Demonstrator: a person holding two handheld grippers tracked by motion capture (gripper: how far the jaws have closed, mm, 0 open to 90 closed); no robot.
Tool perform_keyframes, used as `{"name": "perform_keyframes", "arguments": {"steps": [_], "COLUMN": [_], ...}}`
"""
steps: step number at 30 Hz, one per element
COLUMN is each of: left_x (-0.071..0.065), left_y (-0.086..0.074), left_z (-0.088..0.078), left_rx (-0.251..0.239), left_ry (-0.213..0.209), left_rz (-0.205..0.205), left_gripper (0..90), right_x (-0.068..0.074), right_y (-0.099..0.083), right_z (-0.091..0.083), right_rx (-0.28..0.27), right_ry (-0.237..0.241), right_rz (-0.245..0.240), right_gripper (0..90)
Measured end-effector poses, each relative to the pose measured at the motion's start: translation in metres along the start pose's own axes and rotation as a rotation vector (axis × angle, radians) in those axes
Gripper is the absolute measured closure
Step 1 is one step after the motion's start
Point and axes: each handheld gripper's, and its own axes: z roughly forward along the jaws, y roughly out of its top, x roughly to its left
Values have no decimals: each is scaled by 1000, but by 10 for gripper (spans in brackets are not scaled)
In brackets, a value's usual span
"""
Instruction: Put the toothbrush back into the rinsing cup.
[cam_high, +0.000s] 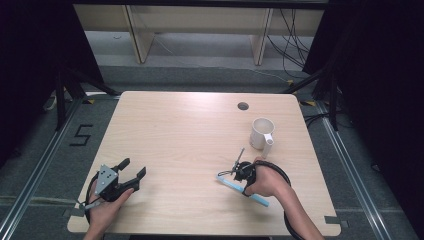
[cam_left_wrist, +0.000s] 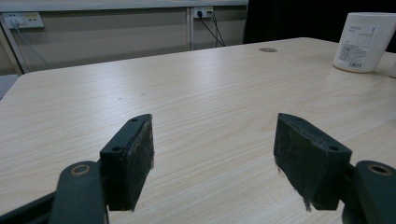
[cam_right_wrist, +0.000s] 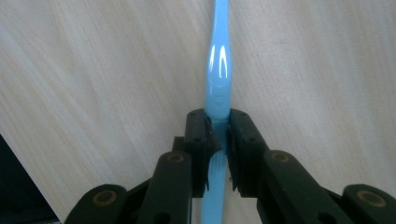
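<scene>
Resting at the lower left of the high view, jaws standing wide apart with nothing between them: left gripper (cam_high: 131, 172) on the table (cam_high: 190, 140). Pinching a light blue toothbrush (cam_right_wrist: 218, 88) tightly at lower centre right, handle lying along the wood: right gripper (cam_right_wrist: 217, 135). Standing upright further right, just above: white mug (cam_high: 262, 133).

Wooden table (cam_high: 190, 135); white mug (cam_high: 261, 133) (upright)
</scene>
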Motion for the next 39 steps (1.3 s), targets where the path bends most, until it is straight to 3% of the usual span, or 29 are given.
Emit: {"name": "perform_keyframes", "arguments": {"steps": [1, 13, 14, 17, 19, 20, 31, 33, 37, 39], "left_x": [0, -1, -1, -2, -2, -3, -2, -2, -2, -2], "left_y": [0, 0, 0, 0, 0, 0, 0, 0, 0, 0], "left_z": [0, 0, 2, 1, 3, 1, 2, 2, 1, 1], "left_rx": [1, 8, -9, -5, -9, 11, -13, -14, 5, 6], "left_ry": [1, 6, -4, 1, 2, 4, 1, -2, 1, 4], "left_rz": [1, 9, 12, 11, 11, 11, 6, 5, 5, 3], "left_gripper": [283, 285, 285, 285, 285, 286, 286, 286, 285, 286], "right_x": [-1, -4, -4, -8, -12, -13, -16, -18, -16, -18], "right_y": [-3, -18, -20, -31, -35, -38, -49, -49, -50, -51], "right_z": [-3, -19, -20, -25, -26, -27, -34, -35, -36, -37], "right_rx": [-31, -119, -123, -174, -196, -206, -248, -266, -274, -290], "right_ry": [3, -5, -4, -5, -22, -17, -41, -42, -51, -55], "right_rz": [-3, 27, 27, 67, 68, 80, 137, 114, 143, 135], "right_gripper": [794, 794, 794, 794, 794, 795, 794, 795, 794, 795]}}
